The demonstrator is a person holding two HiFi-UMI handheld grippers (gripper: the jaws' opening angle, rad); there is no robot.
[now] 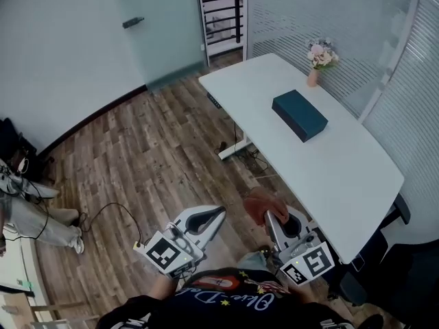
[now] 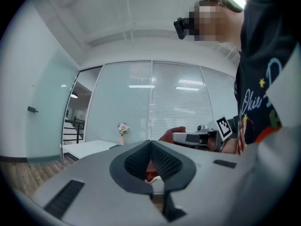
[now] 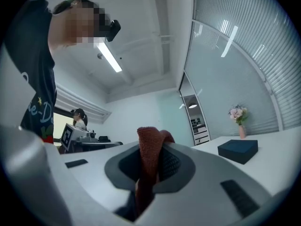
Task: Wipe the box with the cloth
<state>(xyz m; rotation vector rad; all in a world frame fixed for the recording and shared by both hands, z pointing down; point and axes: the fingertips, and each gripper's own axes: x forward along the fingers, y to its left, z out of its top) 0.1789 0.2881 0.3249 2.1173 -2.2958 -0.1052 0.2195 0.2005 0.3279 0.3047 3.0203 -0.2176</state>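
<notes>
Close to our chest, our left gripper [image 1: 216, 214] has its jaws pressed together on nothing, while our right gripper [image 1: 280, 219] pinches the red cloth [image 1: 264, 203]. Ahead of both and well apart, the dark box [image 1: 300, 115] lies on the white table [image 1: 343, 177].

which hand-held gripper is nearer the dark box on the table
Right. The right hand-held gripper, shut on the red cloth, sits beside the table edge, short of the box; the left hand-held gripper is farther off, over the wood floor.
</notes>
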